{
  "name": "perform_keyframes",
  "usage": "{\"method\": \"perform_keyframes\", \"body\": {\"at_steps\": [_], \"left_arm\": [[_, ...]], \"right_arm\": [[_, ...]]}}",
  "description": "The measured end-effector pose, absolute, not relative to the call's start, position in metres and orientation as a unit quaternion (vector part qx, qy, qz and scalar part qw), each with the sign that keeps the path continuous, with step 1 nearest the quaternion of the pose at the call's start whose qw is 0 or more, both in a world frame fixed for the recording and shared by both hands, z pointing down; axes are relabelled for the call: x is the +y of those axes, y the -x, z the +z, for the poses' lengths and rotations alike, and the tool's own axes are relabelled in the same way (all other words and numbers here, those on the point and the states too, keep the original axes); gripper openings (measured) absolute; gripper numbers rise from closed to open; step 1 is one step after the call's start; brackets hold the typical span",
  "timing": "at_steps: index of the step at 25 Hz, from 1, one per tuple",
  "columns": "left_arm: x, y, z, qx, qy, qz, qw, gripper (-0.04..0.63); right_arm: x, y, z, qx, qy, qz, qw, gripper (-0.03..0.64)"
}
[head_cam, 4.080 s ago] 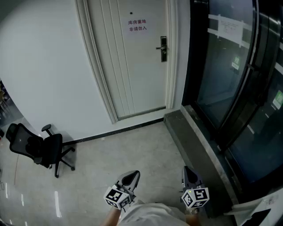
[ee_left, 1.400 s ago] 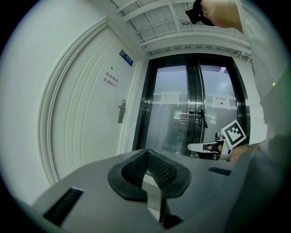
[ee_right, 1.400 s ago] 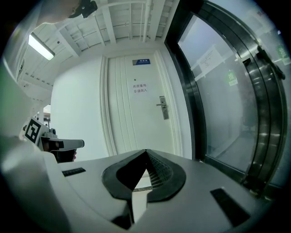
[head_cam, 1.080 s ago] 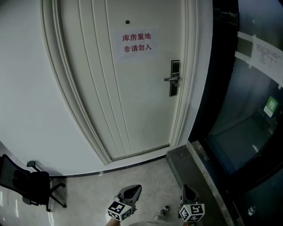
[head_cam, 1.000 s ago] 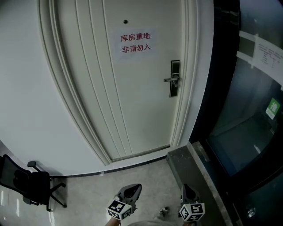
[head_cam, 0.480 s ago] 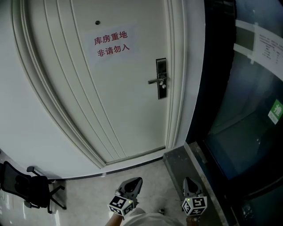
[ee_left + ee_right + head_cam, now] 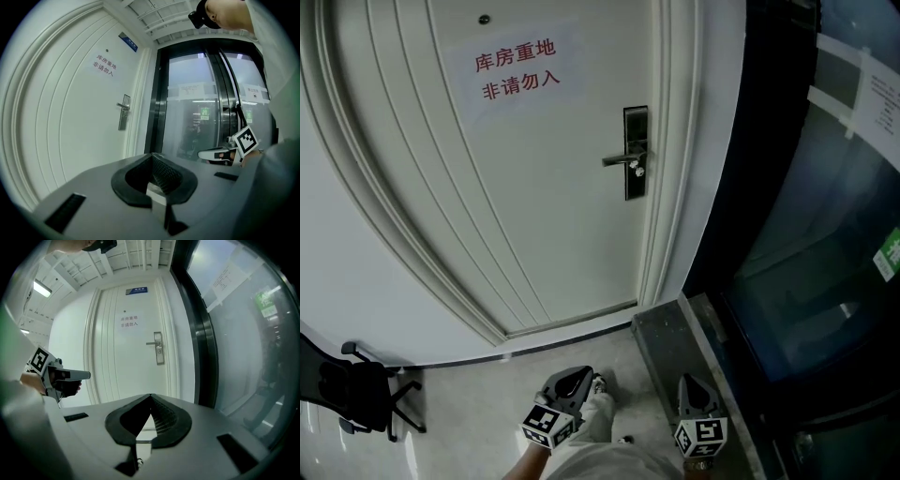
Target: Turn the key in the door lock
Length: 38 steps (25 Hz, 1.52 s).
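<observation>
The left tongs (image 7: 572, 380) and right tongs (image 7: 691, 386) are both riding pinched shut, gripping nothing. The door lock (image 7: 635, 141) is waiting well apart at twelve o'clock, with what looks like the key (image 7: 638, 170) sitting under its lever (image 7: 617, 159). Opening the right pair early and squaring up to the key's head is probably the best approach. The door sign (image 7: 517, 71) is reading 库房重地 非请勿入.

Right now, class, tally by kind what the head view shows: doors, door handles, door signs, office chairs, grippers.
Door: 1
Door handle: 1
Door sign: 1
Office chair: 1
Grippers: 2, left gripper, right gripper
Total: 6
</observation>
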State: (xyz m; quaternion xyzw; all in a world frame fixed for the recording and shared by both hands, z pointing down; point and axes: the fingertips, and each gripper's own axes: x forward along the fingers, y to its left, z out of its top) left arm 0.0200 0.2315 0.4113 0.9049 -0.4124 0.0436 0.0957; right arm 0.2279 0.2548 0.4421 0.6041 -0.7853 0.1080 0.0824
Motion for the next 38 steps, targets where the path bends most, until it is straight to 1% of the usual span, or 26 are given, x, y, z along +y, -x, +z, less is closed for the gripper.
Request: {"method": "perform_keyframes", "body": {"at_steps": [4, 11, 16, 20, 23, 26, 31, 35, 38], "left_arm": [[0.19, -0.03, 0.42, -0.393, -0.913, 0.046, 0.099, 0.005], [0.079, -0.034, 0.4, -0.395, -0.916, 0.011, 0.076, 0.005], [0.002, -0.029, 0.407, -0.391, -0.916, 0.016, 0.085, 0.005], [-0.052, -0.034, 0.398, -0.373, -0.924, 0.003, 0.079, 0.005], [-0.088, -0.036, 0.386, -0.36, -0.931, -0.011, 0.065, 0.005], [-0.114, -0.038, 0.38, -0.352, -0.934, -0.01, 0.053, 0.005], [-0.13, -0.045, 0.367, -0.345, -0.938, -0.006, 0.035, 0.005], [-0.137, -0.048, 0.36, -0.342, -0.939, -0.001, 0.024, 0.005], [-0.146, -0.045, 0.354, -0.351, -0.936, -0.001, 0.016, 0.005]], "right_arm": [[0.218, -0.236, 0.446, -0.776, -0.616, 0.105, 0.088, 0.002], [0.119, -0.236, 0.436, -0.78, -0.611, 0.094, 0.103, 0.002], [0.049, -0.223, 0.415, -0.782, -0.61, 0.065, 0.113, 0.002], [0.0, -0.212, 0.406, -0.78, -0.604, 0.013, 0.163, 0.002], [-0.039, -0.198, 0.388, -0.781, -0.592, -0.049, 0.192, 0.002], [-0.07, -0.19, 0.379, -0.771, -0.577, -0.118, 0.242, 0.002], [-0.11, -0.18, 0.358, -0.752, -0.549, -0.209, 0.299, 0.002], [-0.139, -0.177, 0.351, -0.739, -0.517, -0.243, 0.356, 0.002], [-0.167, -0.174, 0.339, -0.717, -0.502, -0.295, 0.383, 0.002]]}}
